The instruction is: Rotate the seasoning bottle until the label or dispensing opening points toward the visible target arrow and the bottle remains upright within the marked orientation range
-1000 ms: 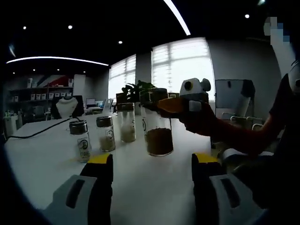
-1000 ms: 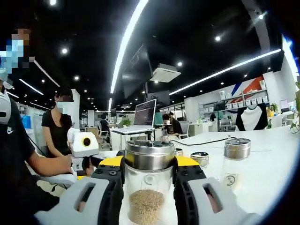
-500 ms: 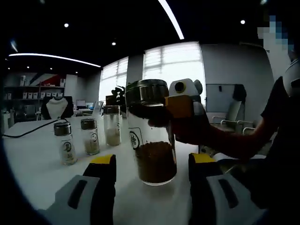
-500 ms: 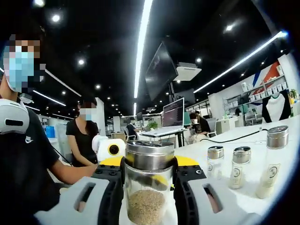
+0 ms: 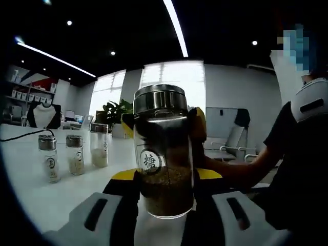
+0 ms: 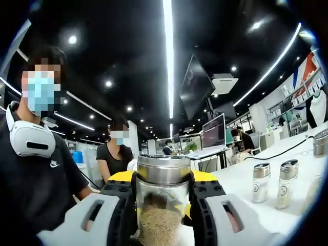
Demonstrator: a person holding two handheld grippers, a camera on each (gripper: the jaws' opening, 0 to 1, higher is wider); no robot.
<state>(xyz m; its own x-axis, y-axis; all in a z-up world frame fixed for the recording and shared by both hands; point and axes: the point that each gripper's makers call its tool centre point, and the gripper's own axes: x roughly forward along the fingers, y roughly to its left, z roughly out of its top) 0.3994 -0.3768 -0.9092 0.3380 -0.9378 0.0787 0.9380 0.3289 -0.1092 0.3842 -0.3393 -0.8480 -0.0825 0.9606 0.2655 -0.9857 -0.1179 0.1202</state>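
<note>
The seasoning bottle [image 5: 163, 154] is clear glass with a steel cap, brown grains in its lower half and a round label facing the left gripper view. It is upright and held off the table. My left gripper [image 5: 165, 177] has its yellow-tipped jaws pressed on both sides of the bottle's lower half. Behind the glass, the yellow tip of my right gripper [image 5: 199, 120] sits near the cap. In the right gripper view, my right gripper [image 6: 163, 179] is shut on the same bottle [image 6: 161, 205] just under the cap.
Three small capped shakers [image 5: 75, 152] stand in a row on the white table [image 5: 31, 195], and two [image 6: 261, 182] stand on the table [image 6: 241, 177]. A person in a black shirt [image 5: 302, 169] is close on the right. Another person [image 6: 117, 159] stands beyond.
The bottle, carried by my right gripper, came in between my left gripper's jaws. Those jaws have narrowed onto the glass. The right gripper's hold has not changed.
</note>
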